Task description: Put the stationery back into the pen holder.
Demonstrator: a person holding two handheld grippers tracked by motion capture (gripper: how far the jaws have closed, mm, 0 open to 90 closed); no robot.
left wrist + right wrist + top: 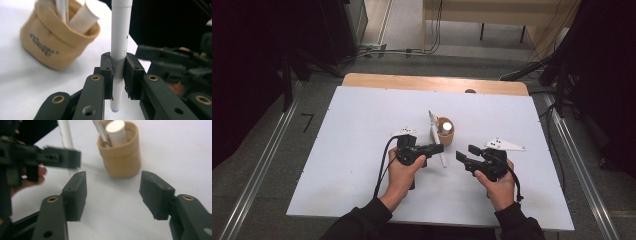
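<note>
While the left gripper (117, 75) pinches a white pen (120, 37) near its lower end, its fingers (106, 72) press the barrel from both sides and the pen stands upright between them. In the high view that pen (435, 140) lies just beside a tan pouch (445, 131), at about nine o'clock from it, over the white desk (352, 130). The pouch (52, 42) holds a white roll (83, 17) and what looks like another thin white pen, though blur makes that hard to confirm. At about four o'clock from the pouch, the right gripper (112, 192) has its fingers (76, 195) spread apart with nothing between them, pointing at the pouch (120, 157). Its jaws are apart from the pen and pouch alike.
</note>
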